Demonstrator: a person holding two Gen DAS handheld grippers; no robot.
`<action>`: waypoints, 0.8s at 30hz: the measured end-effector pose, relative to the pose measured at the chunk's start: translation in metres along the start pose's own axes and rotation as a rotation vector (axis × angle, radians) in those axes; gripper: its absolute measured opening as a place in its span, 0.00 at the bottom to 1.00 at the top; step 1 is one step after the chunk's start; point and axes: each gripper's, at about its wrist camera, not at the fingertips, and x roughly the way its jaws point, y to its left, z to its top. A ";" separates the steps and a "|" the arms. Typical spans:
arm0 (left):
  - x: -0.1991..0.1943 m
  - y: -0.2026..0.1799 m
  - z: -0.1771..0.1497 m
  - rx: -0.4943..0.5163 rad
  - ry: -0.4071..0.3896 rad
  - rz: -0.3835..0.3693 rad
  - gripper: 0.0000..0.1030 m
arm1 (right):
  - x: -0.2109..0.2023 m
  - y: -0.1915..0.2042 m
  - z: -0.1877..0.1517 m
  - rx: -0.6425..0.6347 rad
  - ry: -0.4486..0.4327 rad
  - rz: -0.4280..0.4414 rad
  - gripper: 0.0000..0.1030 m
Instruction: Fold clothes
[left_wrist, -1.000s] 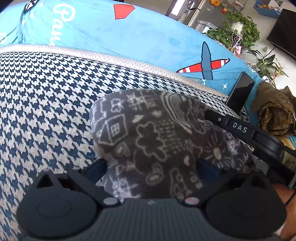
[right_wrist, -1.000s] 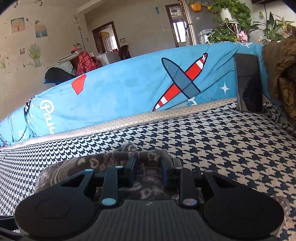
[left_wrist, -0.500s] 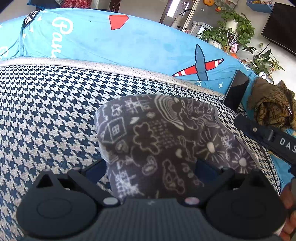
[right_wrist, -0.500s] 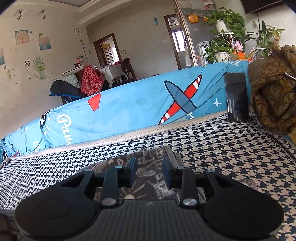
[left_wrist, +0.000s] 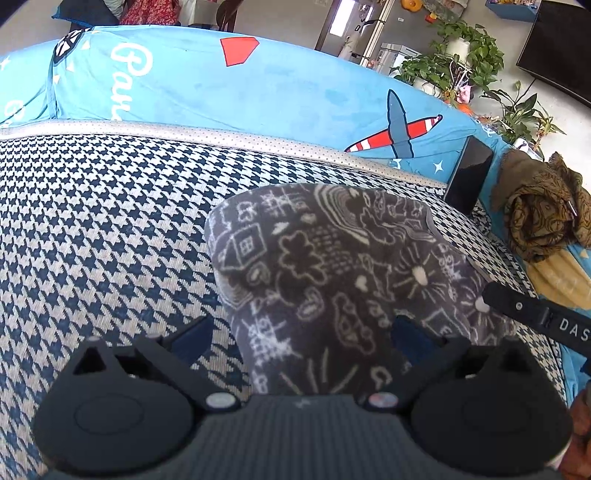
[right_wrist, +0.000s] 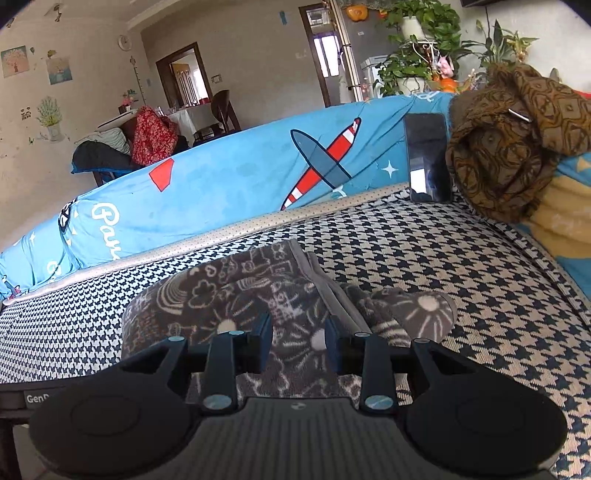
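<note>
On the houndstooth sofa (left_wrist: 92, 221) lies one doodle-print garment (left_wrist: 332, 266); both grippers, left (left_wrist: 301, 332) and right (right_wrist: 298, 341), spread-fingered, empty.

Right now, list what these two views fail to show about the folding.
- Near edge of the grey patterned garment: left wrist view, covered by the left gripper body.
- How many folded layers: both views show only the top.
- Right gripper body: cut off by the left wrist view's right edge.
- Phone screen: dark, unreadable.
</note>
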 end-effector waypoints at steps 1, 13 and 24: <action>0.001 0.000 0.000 -0.001 0.004 0.000 1.00 | 0.002 -0.001 0.000 0.003 0.008 -0.006 0.30; 0.017 0.000 -0.004 -0.010 0.037 0.008 1.00 | 0.030 0.000 -0.008 -0.012 0.123 -0.067 0.30; 0.027 0.004 -0.008 -0.030 0.039 -0.004 1.00 | 0.045 -0.004 -0.017 -0.080 0.161 -0.078 0.30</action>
